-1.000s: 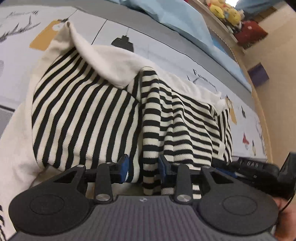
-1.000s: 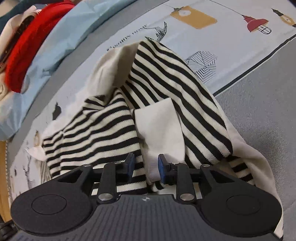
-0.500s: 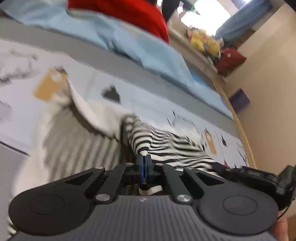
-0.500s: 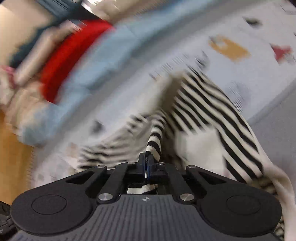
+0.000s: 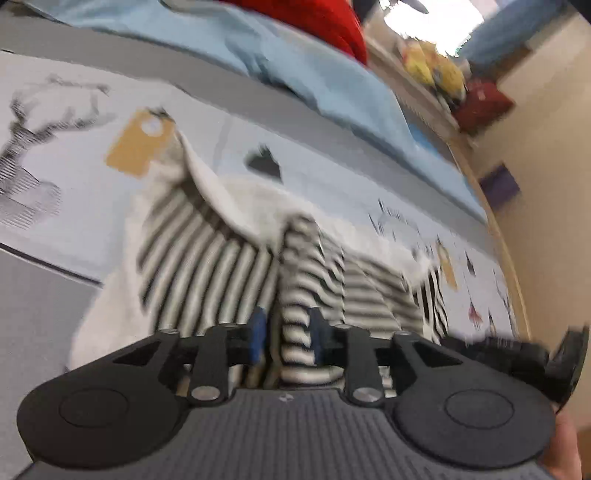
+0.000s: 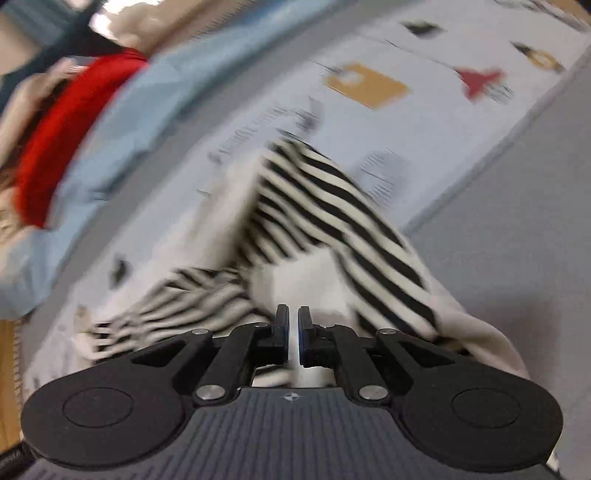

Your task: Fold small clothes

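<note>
Striped garment point(image 5: 207, 266), black-and-cream with plain cream lining, lies rumpled on printed bedsheet point(image 5: 74, 177), part raised into folds. Left gripper point(image 5: 284, 334) jaws apart, a striped fold between them, contact unclear from blur. Right gripper point(image 6: 293, 334) nearly closed, pinching cream fabric of the same garment point(image 6: 317, 206). Grey sheet border point(image 6: 517, 229) alongside. Light blue blanket point(image 5: 295, 62) and red cloth point(image 5: 317, 22) beyond; yellow plush toys point(image 5: 436, 70) on shelf, beige wall point(image 5: 546, 129).

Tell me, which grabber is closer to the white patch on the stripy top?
Right. The right gripper pinches the white patch; the left gripper stands open around a striped fold.
</note>
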Tool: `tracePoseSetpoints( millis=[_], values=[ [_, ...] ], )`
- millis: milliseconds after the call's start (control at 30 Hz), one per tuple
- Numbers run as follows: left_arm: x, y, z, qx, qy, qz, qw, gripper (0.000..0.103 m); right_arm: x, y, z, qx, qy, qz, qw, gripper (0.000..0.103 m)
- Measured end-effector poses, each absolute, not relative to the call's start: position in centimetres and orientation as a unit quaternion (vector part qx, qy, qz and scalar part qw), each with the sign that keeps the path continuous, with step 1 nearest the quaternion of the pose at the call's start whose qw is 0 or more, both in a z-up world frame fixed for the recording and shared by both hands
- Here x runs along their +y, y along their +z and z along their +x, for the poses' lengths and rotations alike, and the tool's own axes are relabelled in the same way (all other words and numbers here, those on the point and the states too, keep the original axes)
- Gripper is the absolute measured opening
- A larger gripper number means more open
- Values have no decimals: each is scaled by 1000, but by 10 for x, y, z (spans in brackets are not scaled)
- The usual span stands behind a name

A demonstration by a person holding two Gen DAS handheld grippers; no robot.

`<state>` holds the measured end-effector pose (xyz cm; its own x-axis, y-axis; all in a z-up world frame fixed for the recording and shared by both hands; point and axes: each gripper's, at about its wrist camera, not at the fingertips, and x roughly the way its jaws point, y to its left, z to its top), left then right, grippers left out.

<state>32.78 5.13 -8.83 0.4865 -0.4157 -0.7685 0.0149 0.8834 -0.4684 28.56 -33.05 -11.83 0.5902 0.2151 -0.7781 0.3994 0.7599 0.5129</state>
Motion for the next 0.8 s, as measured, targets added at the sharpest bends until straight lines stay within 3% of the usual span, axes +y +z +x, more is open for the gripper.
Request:
tracePoseSetpoints(
  millis=[33,67,100,167,200,267,367,467,567,633,800],
  values=[
    [45,-96,329,507,-134,-192,830,32,-326,-115,287,443,-32,341,828,18],
    [37,-106,328,529,-132,-172,821,32,-321,-117,288,448,-13,341,826,33],
    [32,-115,327,545,-128,-153,815,31,-316,-120,290,459,0,342,820,38],
    [21,-131,322,578,-116,-105,801,31,-307,-135,293,501,18,337,797,36],
    [16,-130,319,579,-114,-90,802,30,-301,-144,295,528,19,320,786,30],
    [11,-110,312,545,-119,-63,828,30,-298,-149,293,535,13,311,785,26],
    [6,-81,301,481,-166,-75,858,31,-295,-127,287,499,17,301,812,29],
    [-9,-95,298,507,-203,-65,835,33,-285,-107,283,464,78,283,836,30],
    [-28,-136,286,575,-188,40,795,35,-270,-130,286,535,130,269,790,34],
    [-28,-134,269,553,-181,88,809,36,-271,-143,276,564,103,247,781,33],
    [12,-73,223,458,-165,63,871,40,-318,-99,233,478,105,273,828,34]
  ],
)
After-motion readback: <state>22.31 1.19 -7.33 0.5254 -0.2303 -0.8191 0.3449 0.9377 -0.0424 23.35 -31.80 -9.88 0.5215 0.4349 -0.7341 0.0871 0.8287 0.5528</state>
